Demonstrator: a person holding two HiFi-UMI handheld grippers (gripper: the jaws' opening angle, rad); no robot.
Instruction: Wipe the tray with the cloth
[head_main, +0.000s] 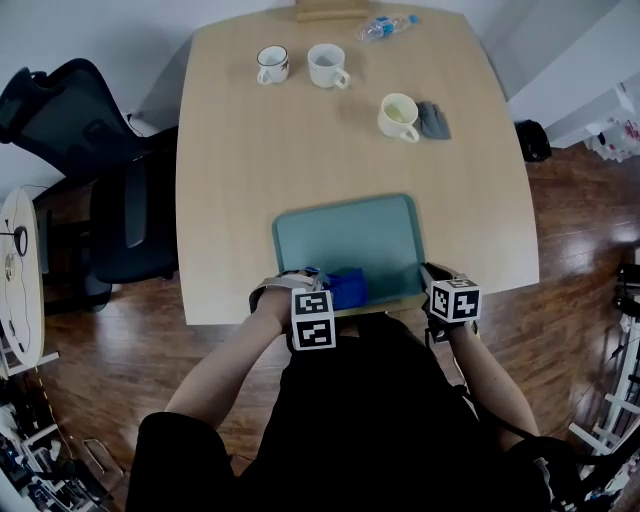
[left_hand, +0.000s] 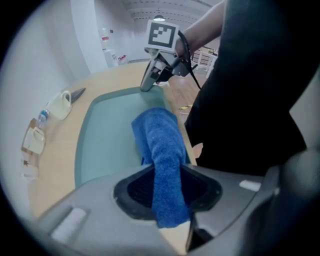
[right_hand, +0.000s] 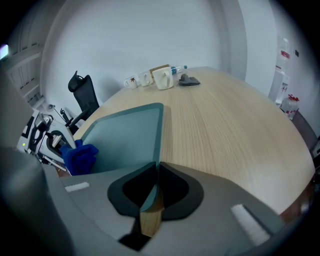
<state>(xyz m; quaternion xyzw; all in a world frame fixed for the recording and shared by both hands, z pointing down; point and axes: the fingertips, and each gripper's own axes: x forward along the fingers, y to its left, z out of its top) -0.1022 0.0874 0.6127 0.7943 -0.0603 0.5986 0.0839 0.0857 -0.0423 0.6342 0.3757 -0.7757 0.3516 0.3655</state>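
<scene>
A teal tray (head_main: 345, 235) lies at the near edge of the wooden table (head_main: 240, 180). A blue cloth (head_main: 346, 288) rests on the tray's near side. My left gripper (head_main: 318, 283) is shut on the cloth (left_hand: 161, 145), which runs out from between the jaws onto the tray (left_hand: 102, 140). My right gripper (head_main: 434, 277) is shut on the tray's near right rim (right_hand: 159, 130); the rim passes between its jaws in the right gripper view (right_hand: 153, 189). The cloth (right_hand: 80, 157) shows at that view's left. The right gripper (left_hand: 149, 82) also shows in the left gripper view, at the tray's far corner.
Two mugs (head_main: 272, 64) (head_main: 327, 66) and a water bottle (head_main: 388, 25) stand at the table's far side. A third mug (head_main: 399, 117) sits beside a grey cloth (head_main: 433, 119). A black office chair (head_main: 75, 110) is left of the table.
</scene>
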